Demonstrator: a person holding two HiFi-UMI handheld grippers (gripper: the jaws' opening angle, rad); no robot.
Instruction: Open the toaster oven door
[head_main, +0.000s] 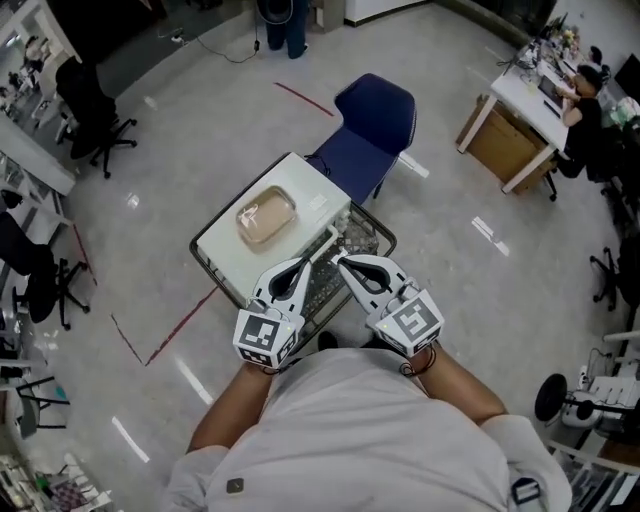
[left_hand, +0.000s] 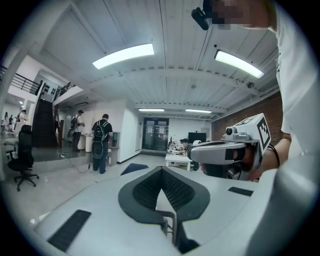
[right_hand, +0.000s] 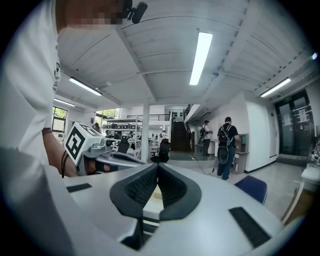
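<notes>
In the head view, the white box-shaped toaster oven (head_main: 300, 195) is seen from above on a wire cart (head_main: 372, 232). A tan dish (head_main: 266, 216) lies on its top. Its door is hidden from this angle. My left gripper (head_main: 322, 252) and right gripper (head_main: 340, 262) are held side by side over the cart's near end, tips close together, both shut and empty. The left gripper view shows the left gripper (left_hand: 161, 170) with its jaws pressed together and the right gripper's body (left_hand: 225, 150) beside it. In the right gripper view the right gripper (right_hand: 157, 167) is shut above a white surface.
A blue chair (head_main: 370, 125) stands just beyond the cart. Red tape lines (head_main: 180, 320) mark the grey floor. Desks (head_main: 520, 110) stand far right and office chairs (head_main: 95, 110) far left. A person with a backpack (left_hand: 102, 142) stands in the room.
</notes>
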